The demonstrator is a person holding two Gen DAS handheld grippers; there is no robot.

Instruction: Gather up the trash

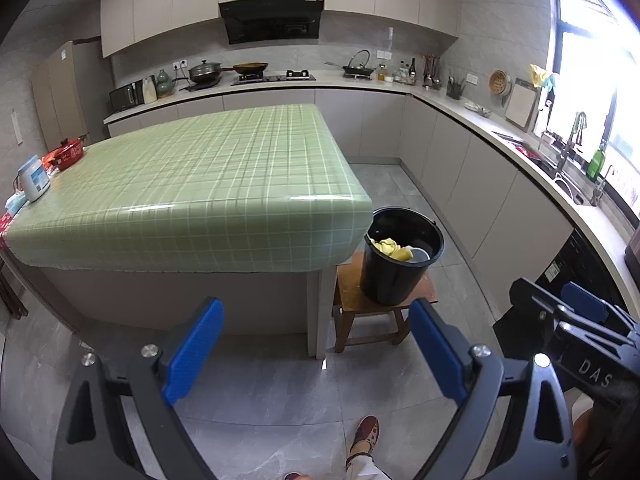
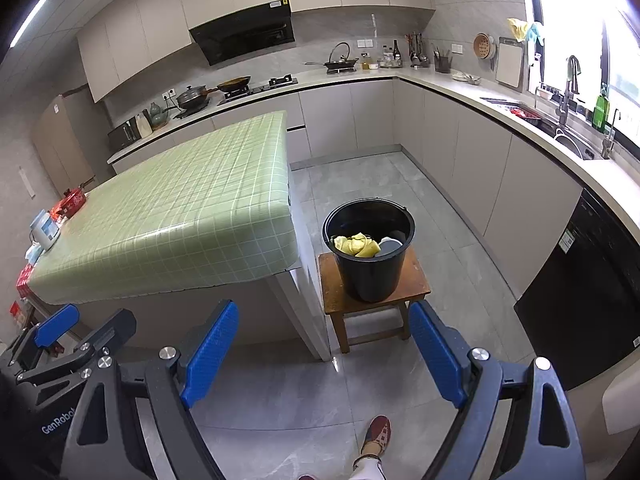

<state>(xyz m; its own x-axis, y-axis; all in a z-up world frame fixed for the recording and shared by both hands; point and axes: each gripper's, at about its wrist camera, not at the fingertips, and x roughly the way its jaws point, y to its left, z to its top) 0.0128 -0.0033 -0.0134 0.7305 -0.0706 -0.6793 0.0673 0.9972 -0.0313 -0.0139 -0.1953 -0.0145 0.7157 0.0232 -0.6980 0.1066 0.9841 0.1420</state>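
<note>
Yellow trash [image 2: 357, 245] already lies in the black bucket [image 2: 370, 276]; both grippers, left gripper [image 1: 316, 354] and right gripper [image 2: 324, 354], gape wide, empty.

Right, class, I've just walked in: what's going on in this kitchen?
A person stands back from the green-checked island, holding the left gripper and the right gripper, both with jaws open and empty. The black bucket sits on a wooden stool beside the island, with yellow scraps already inside. Nothing is being handled now.
</note>
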